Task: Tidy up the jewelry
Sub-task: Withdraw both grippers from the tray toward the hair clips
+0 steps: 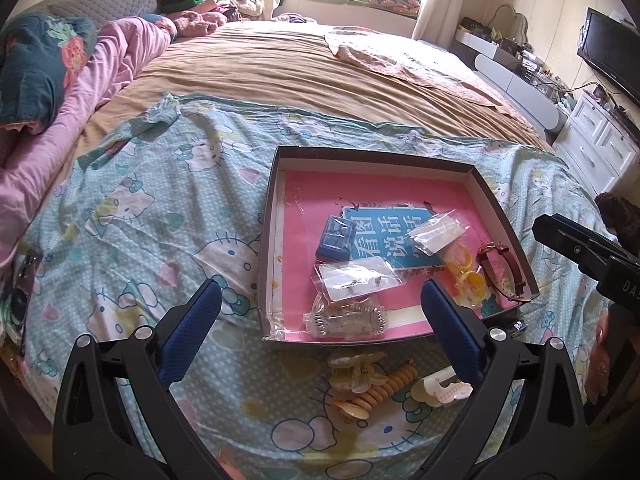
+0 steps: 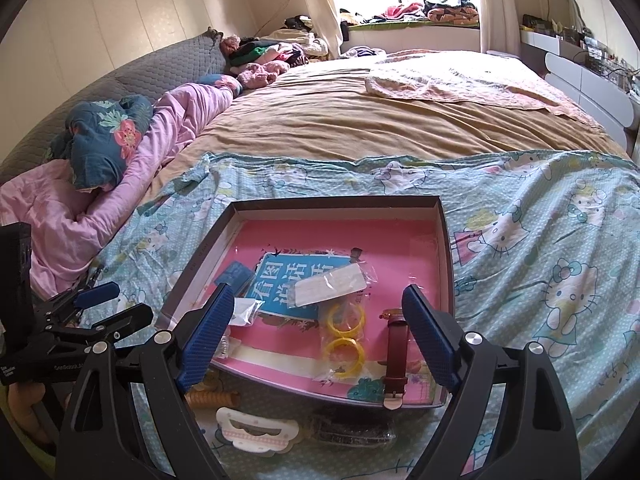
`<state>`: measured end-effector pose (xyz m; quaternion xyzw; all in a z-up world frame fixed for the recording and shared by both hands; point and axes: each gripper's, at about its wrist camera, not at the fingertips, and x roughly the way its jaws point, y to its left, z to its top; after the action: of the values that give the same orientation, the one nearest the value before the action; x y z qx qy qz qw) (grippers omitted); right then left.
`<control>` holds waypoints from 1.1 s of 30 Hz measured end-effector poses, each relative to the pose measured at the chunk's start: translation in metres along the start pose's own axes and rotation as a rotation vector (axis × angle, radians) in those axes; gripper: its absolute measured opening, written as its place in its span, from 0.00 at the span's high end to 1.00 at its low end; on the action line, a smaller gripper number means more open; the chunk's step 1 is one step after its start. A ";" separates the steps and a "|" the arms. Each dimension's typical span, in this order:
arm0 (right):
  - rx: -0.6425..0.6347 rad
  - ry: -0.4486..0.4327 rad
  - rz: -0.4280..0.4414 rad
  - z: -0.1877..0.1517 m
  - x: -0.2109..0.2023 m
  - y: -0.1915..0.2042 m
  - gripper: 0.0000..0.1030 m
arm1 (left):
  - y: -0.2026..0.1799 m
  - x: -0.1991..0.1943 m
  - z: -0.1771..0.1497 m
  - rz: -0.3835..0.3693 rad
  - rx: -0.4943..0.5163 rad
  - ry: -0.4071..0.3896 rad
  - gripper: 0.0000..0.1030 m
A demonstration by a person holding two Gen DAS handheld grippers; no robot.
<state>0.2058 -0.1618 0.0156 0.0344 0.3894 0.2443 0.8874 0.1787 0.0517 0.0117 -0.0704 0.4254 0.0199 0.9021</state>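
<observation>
Shallow box [image 1: 502,204] with pink floor, lying on a cat-print sheet [image 1: 140,208] at the near edge of a bed [image 1: 288,72].

Inside the box: blue card [image 1: 384,236] near the middle; small blue case [image 1: 335,238] at its left; clear bag [image 1: 436,232] across its right corner; second clear bag [image 1: 356,280] and bagged comb clip [image 1: 346,316] toward the near wall; yellow rings [image 2: 345,332] in a bag; brown-strap watch [image 2: 396,350] beside the right wall, buckle end over the near rim.

On the sheet, just outside the near wall: amber claw clip [image 1: 358,368], coiled orange hair tie [image 1: 386,388], white clip [image 2: 256,434], dark bagged item [image 2: 352,432].

Left gripper [image 1: 320,320] above the box's near left corner, jaws spread wide, gripping nothing. Right gripper [image 2: 318,334] above the near wall, jaws also wide apart, empty, with rings and watch showing between them below.
</observation>
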 end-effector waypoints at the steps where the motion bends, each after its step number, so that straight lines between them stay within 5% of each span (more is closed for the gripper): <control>1: -0.001 -0.003 0.000 0.000 -0.002 0.001 0.17 | 0.000 -0.002 -0.001 0.000 0.001 -0.004 0.09; 33: -0.036 -0.054 -0.023 -0.024 -0.054 0.026 0.17 | 0.006 -0.040 -0.033 -0.003 0.031 -0.047 0.09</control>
<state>0.1476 -0.1673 0.0420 0.0204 0.3614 0.2400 0.9008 0.1270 0.0533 0.0213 -0.0563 0.4042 0.0136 0.9128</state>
